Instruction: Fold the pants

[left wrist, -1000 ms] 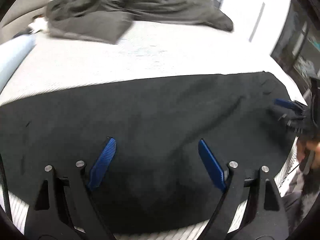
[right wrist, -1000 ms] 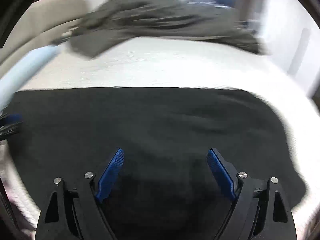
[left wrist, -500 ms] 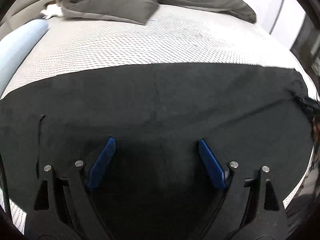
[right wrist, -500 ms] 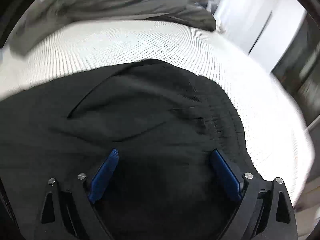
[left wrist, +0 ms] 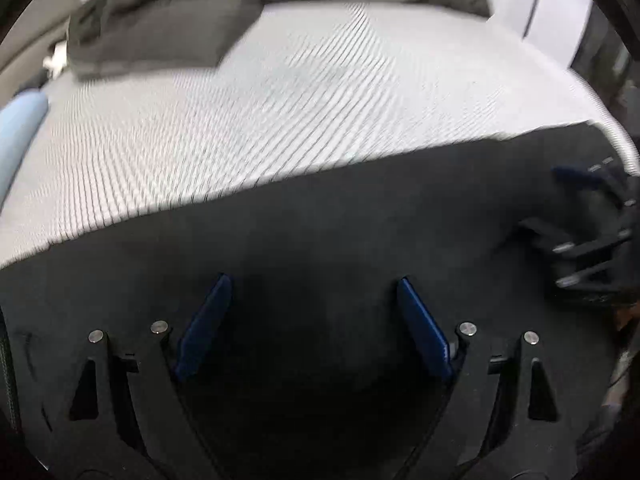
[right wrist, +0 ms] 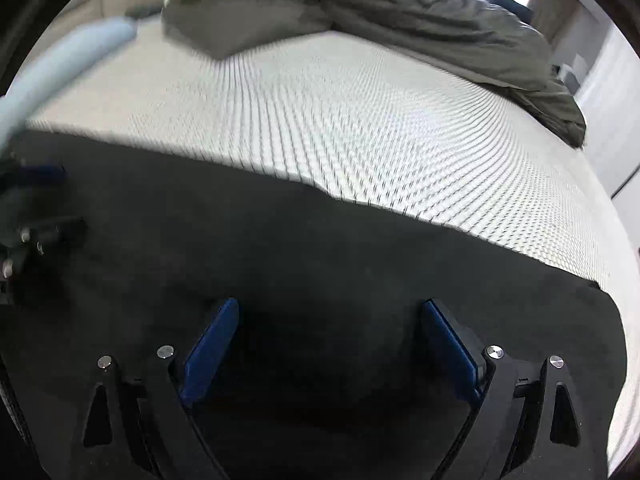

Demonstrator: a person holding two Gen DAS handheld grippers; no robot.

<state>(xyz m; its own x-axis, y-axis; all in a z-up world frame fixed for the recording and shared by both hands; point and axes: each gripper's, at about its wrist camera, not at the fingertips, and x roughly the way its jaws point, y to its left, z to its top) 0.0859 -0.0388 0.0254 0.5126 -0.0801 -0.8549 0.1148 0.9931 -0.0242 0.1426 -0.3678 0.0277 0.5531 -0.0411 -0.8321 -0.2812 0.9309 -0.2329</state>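
Left wrist view: the black pants [left wrist: 320, 240] lay flat across the lower frame, soft and limp, likely best pinched at an edge. Both tools, left [left wrist: 312, 320] and right [right wrist: 332, 340], gaped, released, above the cloth.

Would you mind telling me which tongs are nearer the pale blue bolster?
Left. The left tongs hover over the black pants on the side of the pale blue bolster; the right tongs are farther along.

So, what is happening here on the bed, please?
A person holds tongs in each hand over black pants spread flat on a white mattress. The left tongs and right tongs are both open above the cloth and grip nothing. A grey blanket lies bunched at the far end.
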